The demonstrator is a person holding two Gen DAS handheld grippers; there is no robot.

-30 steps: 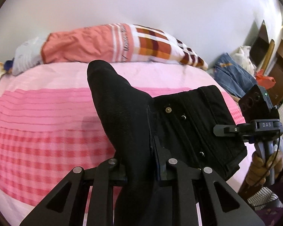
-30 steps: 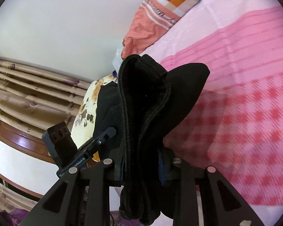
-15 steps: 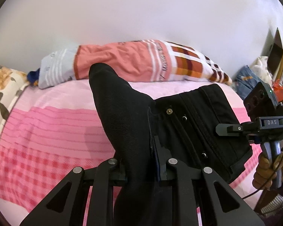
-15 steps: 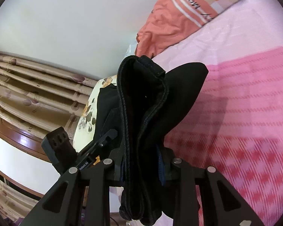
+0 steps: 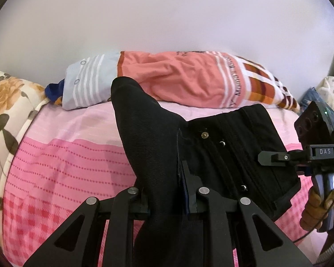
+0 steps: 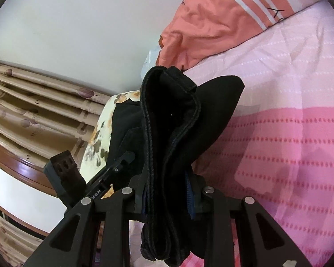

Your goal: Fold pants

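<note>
Left jaws: the left gripper is clamping a thick bunch of black fabric, its jaws pressing in on the cloth from both sides.
Right jaws: the right gripper is pinching a folded stack of the same garment, seamed edges sticking up between its jaws.
Pants: black, with metal snaps showing near the waistband; they are hanging stretched between the two grippers, held up above the bed rather than lying flat on it.
Right hand: gripping the right tool's handle at the edge of the left wrist view.
Bedspread: pink, striped and checked, spreading beneath the pants.
Pillow: coral, white and plaid, lying along the far side of the bed against the wall.
Curtain: beige, pleated, hanging beyond the bed in the right wrist view.
</note>
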